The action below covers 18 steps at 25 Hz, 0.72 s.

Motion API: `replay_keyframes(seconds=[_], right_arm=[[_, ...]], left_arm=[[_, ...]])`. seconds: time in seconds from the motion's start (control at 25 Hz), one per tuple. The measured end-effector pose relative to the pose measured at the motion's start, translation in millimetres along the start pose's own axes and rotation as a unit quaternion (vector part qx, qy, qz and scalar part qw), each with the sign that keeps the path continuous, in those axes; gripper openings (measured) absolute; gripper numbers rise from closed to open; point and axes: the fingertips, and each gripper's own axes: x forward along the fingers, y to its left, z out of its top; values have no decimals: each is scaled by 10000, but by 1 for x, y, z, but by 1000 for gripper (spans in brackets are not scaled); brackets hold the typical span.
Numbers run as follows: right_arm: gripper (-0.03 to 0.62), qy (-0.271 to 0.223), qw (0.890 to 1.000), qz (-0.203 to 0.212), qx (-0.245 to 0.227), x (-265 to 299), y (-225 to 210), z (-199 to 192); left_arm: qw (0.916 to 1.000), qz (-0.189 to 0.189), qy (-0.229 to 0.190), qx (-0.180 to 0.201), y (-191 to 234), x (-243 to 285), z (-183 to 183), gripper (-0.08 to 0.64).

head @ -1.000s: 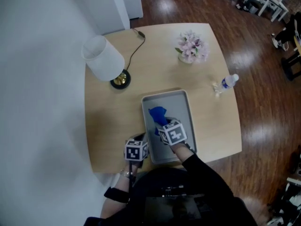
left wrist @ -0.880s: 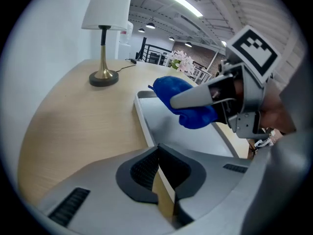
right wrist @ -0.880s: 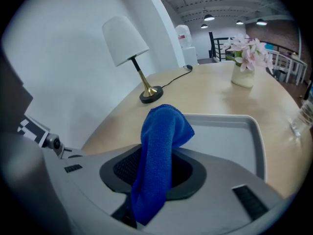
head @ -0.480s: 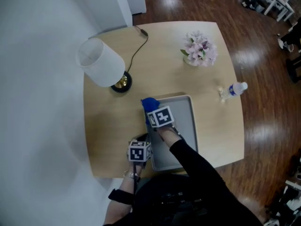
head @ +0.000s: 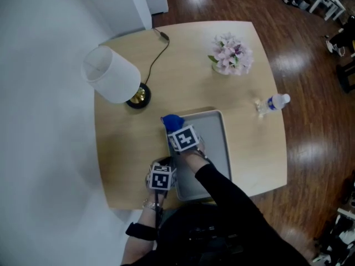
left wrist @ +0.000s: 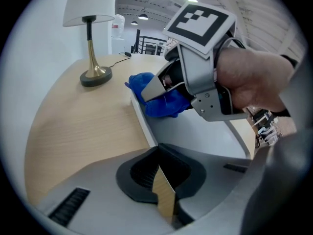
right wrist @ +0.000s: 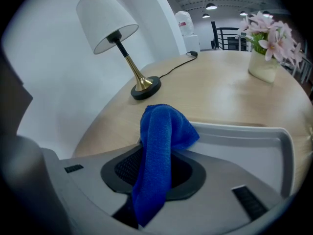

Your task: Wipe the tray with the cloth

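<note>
Light wooden table [head: 249, 148] on dark plank floor, white wall at the left. Grey tray [head: 219, 148] lies at the near edge. Right gripper [head: 175, 127] is at the tray's far-left corner, its jaws just closing and clamped on the blue cloth [right wrist: 156, 146], which is bunched over the rim there. Left gripper [left wrist: 161, 180] is at the near-left rim, jaws drawn together on the tray's edge. Lamp [head: 111, 73], flowers [head: 230, 54] and bottle [head: 273, 102] stand well apart from the tray
</note>
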Motion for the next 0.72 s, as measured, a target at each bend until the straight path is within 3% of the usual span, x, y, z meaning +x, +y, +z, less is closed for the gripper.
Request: replay_keyframes(seconds=[0.36,0.72], right_arm=[[110,-25,9999,23,94,-5,-5,-3],[110,-118,9994,-182,269,-22,-37,-9]], left_arm=[[9999,69,75,-45,2,0,-2,8],[9999,90,45,49,2,0,-1,8]])
